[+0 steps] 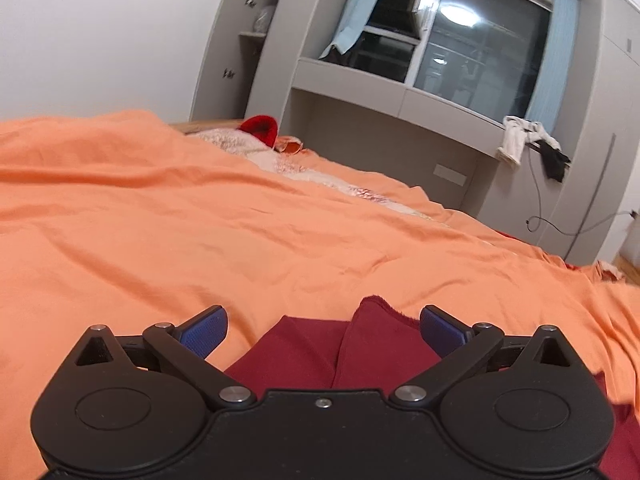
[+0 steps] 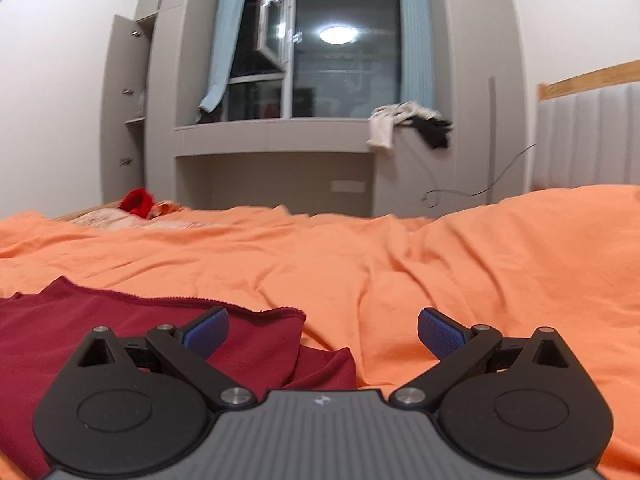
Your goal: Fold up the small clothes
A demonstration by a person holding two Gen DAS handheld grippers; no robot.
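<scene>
A dark red garment lies on the orange bedspread, with a raised fold and raw edge near my left gripper's right finger. My left gripper is open and empty, its blue pads apart, hovering over the garment's near part. In the right wrist view the same garment lies at the lower left with its hemmed edge across the bedspread. My right gripper is open and empty; its left finger is over the garment's right corner, its right finger over bare sheet.
A red knitted item and a pale patterned blanket lie at the bed's far side. Grey built-in cabinets and a window stand behind. White and black clothes hang off the sill. A padded headboard is at the right.
</scene>
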